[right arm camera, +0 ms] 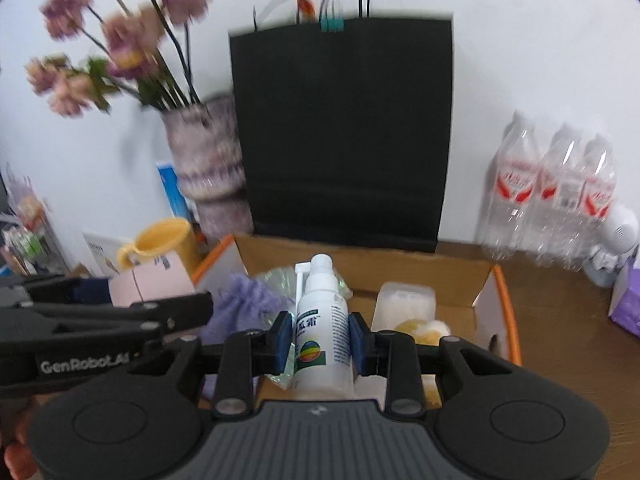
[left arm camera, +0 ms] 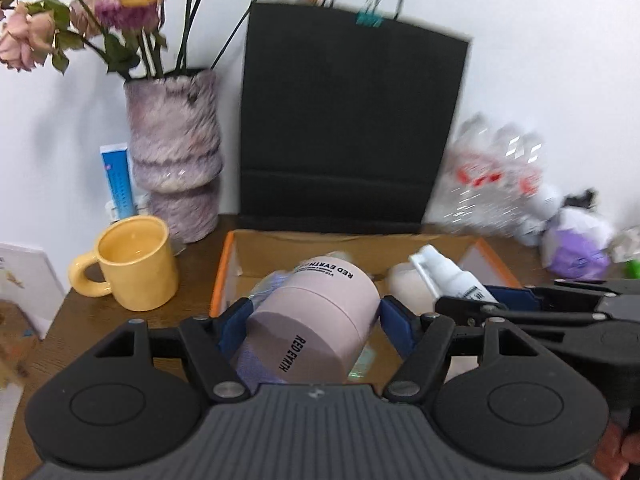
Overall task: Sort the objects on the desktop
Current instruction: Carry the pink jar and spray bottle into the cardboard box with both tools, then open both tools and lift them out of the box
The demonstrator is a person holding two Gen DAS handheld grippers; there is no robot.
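While over box (left arm camera: 496, 258) — tongs (left arm camera: 314, 322) on canister (left arm camera: 316, 320).

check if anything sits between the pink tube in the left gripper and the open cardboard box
Nothing visible does. The left gripper holds the pink tube right over the cardboard box.

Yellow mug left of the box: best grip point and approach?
Take the yellow mug by its wall at the open rim, one finger inside and one outside, coming from above. It stands upright with the mouth open upward, and its body looks wide for the jaws. The handle faces left and looks bulky. Both the left gripper and right gripper are full now.
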